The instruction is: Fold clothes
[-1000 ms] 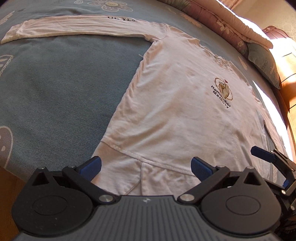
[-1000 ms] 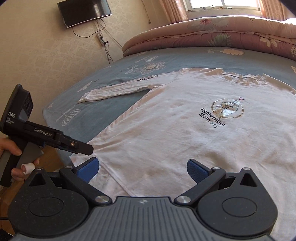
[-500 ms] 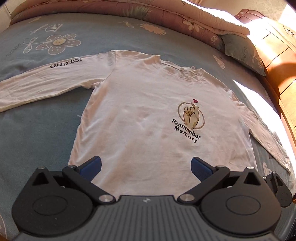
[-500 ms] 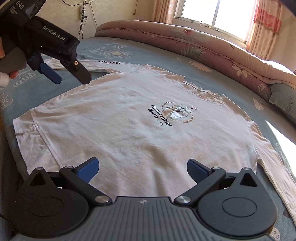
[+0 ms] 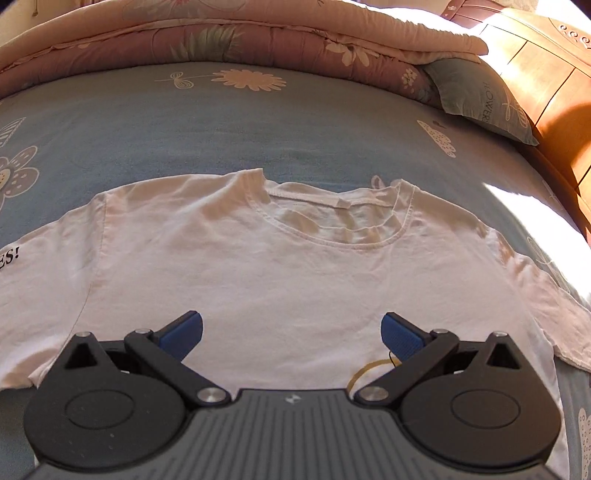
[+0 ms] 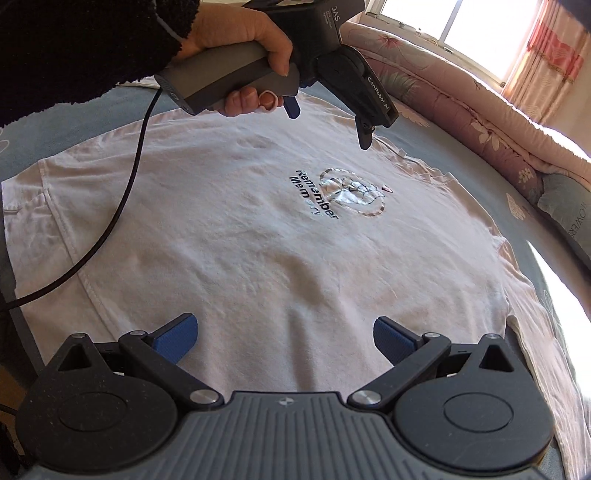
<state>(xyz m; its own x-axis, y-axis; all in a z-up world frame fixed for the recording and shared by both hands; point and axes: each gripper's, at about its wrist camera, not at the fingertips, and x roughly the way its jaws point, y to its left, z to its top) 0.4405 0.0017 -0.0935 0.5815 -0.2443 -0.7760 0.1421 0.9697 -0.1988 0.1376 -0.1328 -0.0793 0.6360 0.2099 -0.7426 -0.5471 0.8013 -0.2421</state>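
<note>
Shirt (image 5: pixel 295 273) fills mid-frame, flat on your bed (image 5: pixel 258 133); both grippers (image 5: pixel 291 332) (image 6: pixel 284 334) gape wide, empty.

Blue flower-print bed sheet (image 5: pixel 258 125) fills mid frame. Folded pink floral quilt (image 5: pixel 236 33) across the top. Grey-green pillow (image 5: pixel 476 99) upper right, beside wooden headboard (image 5: pixel 546 85). Window (image 6: pixel 476 33) with pink curtain (image 6: pixel 554 55) upper right.

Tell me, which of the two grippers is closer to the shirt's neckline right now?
Left. The left gripper hangs open above the chest of the shirt, just short of the neckline. The right gripper is open above the shirt's lower part, farther back.
</note>
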